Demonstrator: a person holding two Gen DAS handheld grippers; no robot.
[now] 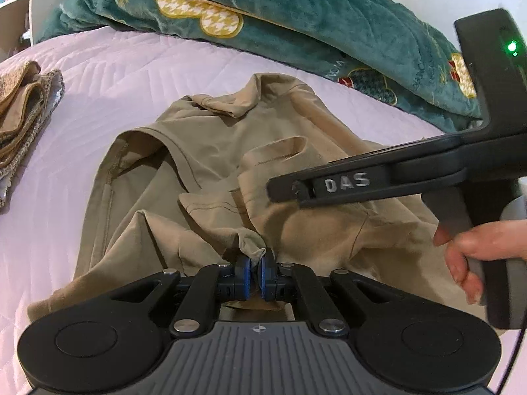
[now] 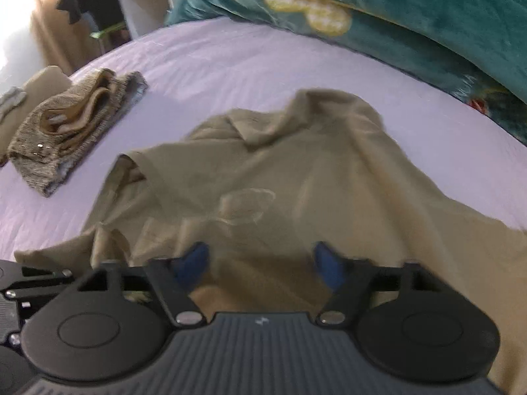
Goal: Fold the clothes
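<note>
You are working on the wrinkled tan cloth shirt (image 1: 230,138), which is lying in a loose heap in the middle of the bed with the pale pink quilted cover (image 1: 98,75). It is not flat yet, so I think you are still getting it spread out before the real folding.

Your left tool (image 1: 256,275) is pressing its blue pads together and pinching a small bunched bit of the shirt's near edge. Your right tool (image 2: 260,263) is hanging over the near part of the shirt. In its own view the blue pads are standing wide apart and holding nothing. Your right hand (image 1: 477,250) is gripping its handle.

Next, I think your right tool is needing its own bit of the near edge, off to the side of the left pinch. Then both tools can be pulling apart to flatten the cloth.

A folded pile of brown knitted clothes (image 2: 66,131) is sitting well apart at the left side of the bed. A fluffy green blanket with red and yellow shapes (image 1: 296,16) is lying along the far side.
</note>
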